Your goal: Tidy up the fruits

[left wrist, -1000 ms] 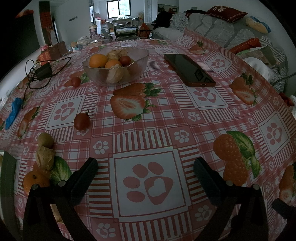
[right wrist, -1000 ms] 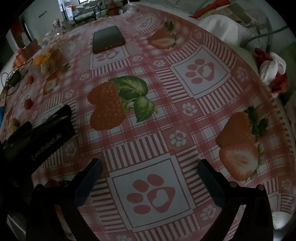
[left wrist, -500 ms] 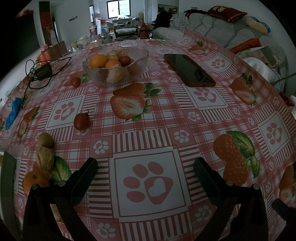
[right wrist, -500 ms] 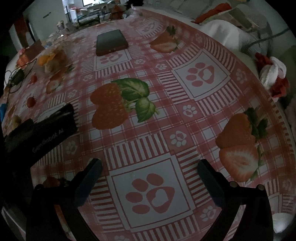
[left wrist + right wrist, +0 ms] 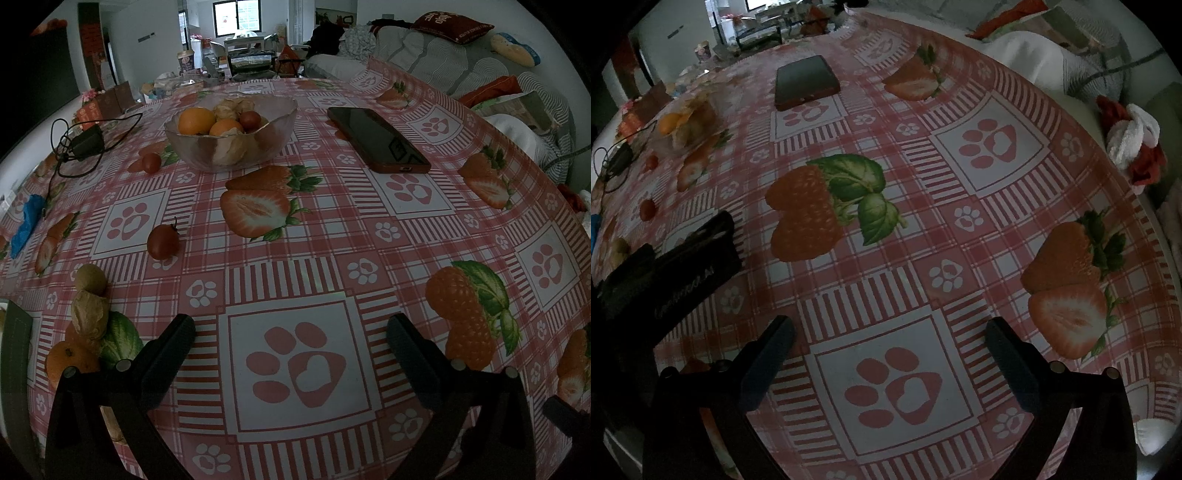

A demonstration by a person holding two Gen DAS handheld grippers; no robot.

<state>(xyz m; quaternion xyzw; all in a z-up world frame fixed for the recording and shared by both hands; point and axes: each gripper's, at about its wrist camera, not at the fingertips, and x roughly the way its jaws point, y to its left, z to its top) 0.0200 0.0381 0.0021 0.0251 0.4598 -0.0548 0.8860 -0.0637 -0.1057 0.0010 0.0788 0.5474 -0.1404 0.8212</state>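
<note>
Scanning the left wrist view: nothing has shifted over the last second. Your left gripper (image 5: 291, 332) stays wide open and empty above the table's (image 5: 369, 258) near edge. Bowl (image 5: 231, 133), far side, holds oranges, husked fruits, one tomato. Loose: tomato (image 5: 163, 242) left of centre, second tomato (image 5: 151, 162) beside the bowl, husked fruits (image 5: 88, 295) and an orange (image 5: 68, 360) at the left edge. Phone (image 5: 376, 138) far right.

Right wrist view: your right gripper (image 5: 890, 328), open and empty, has tilted, so phone and bowl now sit lower in frame. No fruit is claimed yet; sorting is still pending.
</note>
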